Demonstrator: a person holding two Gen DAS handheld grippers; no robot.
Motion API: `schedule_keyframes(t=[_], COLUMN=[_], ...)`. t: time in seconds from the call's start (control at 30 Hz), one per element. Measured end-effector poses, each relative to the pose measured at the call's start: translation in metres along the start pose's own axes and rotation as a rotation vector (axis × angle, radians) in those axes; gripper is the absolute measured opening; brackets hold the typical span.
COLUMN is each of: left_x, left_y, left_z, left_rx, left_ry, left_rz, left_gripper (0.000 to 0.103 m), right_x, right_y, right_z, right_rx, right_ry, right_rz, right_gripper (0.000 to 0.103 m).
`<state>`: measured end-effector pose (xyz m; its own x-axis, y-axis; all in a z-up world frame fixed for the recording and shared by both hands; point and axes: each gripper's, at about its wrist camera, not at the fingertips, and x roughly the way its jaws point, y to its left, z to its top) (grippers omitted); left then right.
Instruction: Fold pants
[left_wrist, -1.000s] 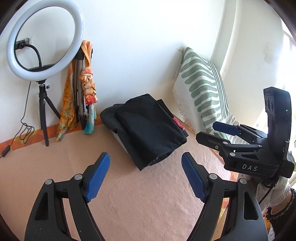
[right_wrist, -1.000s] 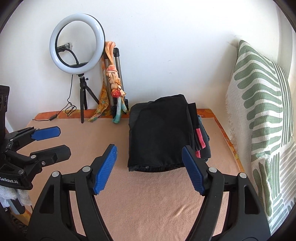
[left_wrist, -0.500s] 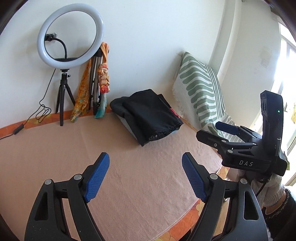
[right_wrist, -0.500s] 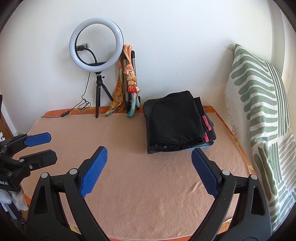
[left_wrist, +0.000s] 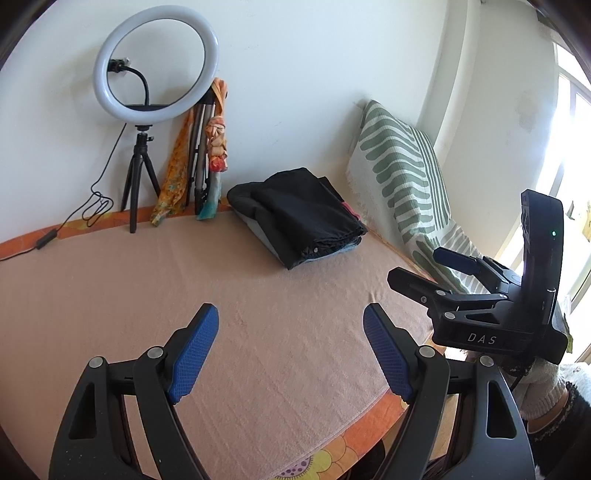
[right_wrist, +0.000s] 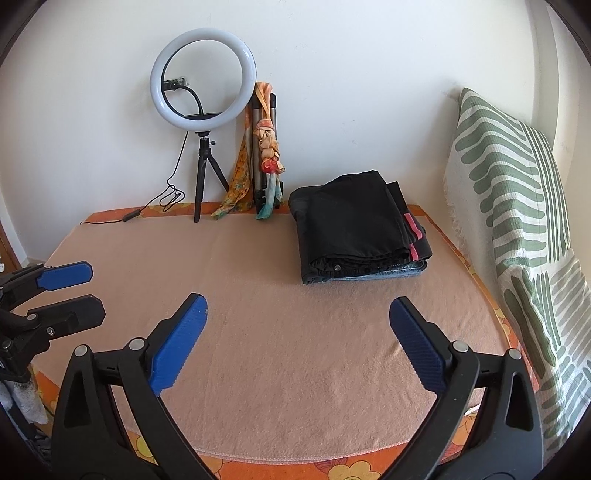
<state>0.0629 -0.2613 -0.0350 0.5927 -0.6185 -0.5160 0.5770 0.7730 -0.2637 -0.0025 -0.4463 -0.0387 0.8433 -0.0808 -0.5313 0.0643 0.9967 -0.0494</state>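
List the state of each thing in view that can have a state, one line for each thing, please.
Left claw: open, nothing between its pads.
Right claw: open, has just been opening wider, empty.
Black pants: folded, top of the stack.
Stack of clothes: folded, on the blanket.
Ring light: upright on its tripod; lit or not, cannot tell.
Pillow: leaning against the wall.
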Motion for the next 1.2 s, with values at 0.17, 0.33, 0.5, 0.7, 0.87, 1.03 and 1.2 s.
schedule_keyframes(t=[0.17, 0.33, 0.5, 0.7, 0.87, 1.03, 1.2], left_x=[0.003, 0.010, 0.013, 0.012, 0.016, 0.018, 0.010], left_y=[0.001, -0.002, -0.001, -0.001, 0.000, -0.001, -0.005], left_z=[-0.011, -0.016, -0.018, -0.019, -0.023, -0.023, -0.020], left_rx=[0.013, 0.060, 0.055, 0.047, 0.043, 0.052, 0.072], left_ry=[-0.002, 0.011, 0.023, 0.028, 0.054, 0.062, 0.031], left_rz=[0.055, 0.143, 0.156, 0.193, 0.205, 0.238, 0.259], left_gripper=[0.081, 0.081, 0.081, 0.081, 0.081, 0.081, 0.084], right_x=[0.005, 0.009, 0.009, 0.009, 0.007, 0.005, 0.006], right_y=[0.008, 0.010, 0.012, 0.011, 0.012, 0.017, 0.019], right_z=[-0.012, -0.019, -0.020, -0.022, -0.022, -0.020, -0.021], right_rx=[-0.012, 0.003, 0.008, 0.033, 0.027, 0.011, 0.010], right_ry=[0.013, 0.026, 0.016, 0.018, 0.011, -0.001, 0.000], right_rz=[-0.021, -0.035, -0.068, -0.077, -0.076, -0.076, -0.070], right_gripper=[0.101, 0.102, 0.102, 0.102, 0.102, 0.102, 0.102])
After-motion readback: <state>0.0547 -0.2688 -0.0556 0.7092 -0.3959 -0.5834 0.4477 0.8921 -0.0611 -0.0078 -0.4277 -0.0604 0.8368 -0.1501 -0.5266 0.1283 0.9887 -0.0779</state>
